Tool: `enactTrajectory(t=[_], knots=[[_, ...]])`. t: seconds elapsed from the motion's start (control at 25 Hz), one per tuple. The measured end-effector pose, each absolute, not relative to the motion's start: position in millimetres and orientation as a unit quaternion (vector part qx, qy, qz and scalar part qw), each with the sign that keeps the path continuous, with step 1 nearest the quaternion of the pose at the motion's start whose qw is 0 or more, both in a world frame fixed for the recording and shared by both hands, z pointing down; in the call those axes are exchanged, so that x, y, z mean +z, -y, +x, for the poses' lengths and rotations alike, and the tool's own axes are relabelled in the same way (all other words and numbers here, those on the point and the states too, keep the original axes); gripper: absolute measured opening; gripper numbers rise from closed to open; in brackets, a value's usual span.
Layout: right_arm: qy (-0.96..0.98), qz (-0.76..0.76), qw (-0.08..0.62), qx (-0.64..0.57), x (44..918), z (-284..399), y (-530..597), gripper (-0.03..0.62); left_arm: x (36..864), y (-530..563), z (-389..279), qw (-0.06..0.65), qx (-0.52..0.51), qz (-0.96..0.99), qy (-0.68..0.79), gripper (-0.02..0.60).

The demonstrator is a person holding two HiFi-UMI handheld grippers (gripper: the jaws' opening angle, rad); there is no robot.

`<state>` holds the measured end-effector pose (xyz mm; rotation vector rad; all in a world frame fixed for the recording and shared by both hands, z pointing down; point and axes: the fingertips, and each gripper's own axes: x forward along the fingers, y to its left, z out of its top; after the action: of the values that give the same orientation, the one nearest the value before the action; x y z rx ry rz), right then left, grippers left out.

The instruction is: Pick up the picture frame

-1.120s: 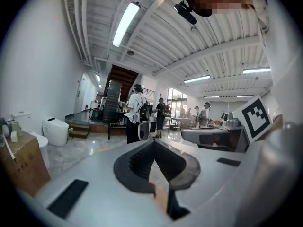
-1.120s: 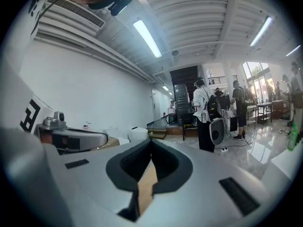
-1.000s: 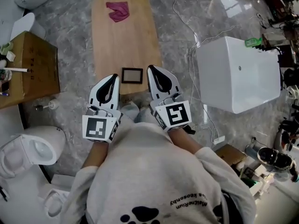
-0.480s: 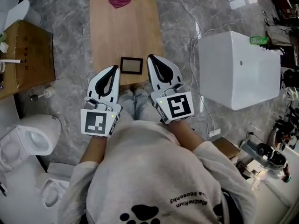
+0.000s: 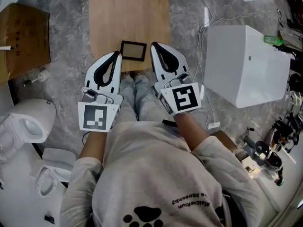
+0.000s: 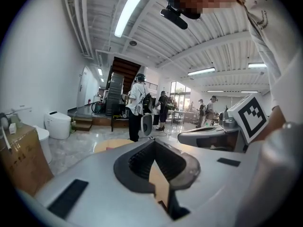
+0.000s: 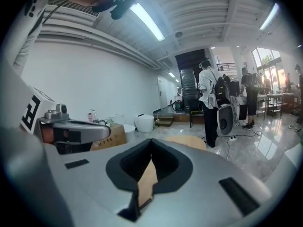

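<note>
Dark-rimmed, the picture frame [image 5: 133,50] is seen lying flat at the near edge of the wooden table [image 5: 128,13], its long axis running across the head view. It is flanked by the 2 tips: the left gripper [image 5: 117,56] just beside its left end, the right gripper [image 5: 154,46] just off its right end. Both pairs of jaws are pressed together, with nothing held. The left is judged marginally nearer.
</note>
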<state>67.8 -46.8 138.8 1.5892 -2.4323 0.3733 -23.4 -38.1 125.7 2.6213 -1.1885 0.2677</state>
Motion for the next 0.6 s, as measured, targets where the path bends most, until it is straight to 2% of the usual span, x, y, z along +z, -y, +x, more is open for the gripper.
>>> enactTrajectory(t=[0.6], knots=[[0.84, 0.512, 0.114, 0.138, 197, 75, 57, 0.009, 184, 53, -14, 0.123, 0.106, 0.888, 0.43, 0.008]])
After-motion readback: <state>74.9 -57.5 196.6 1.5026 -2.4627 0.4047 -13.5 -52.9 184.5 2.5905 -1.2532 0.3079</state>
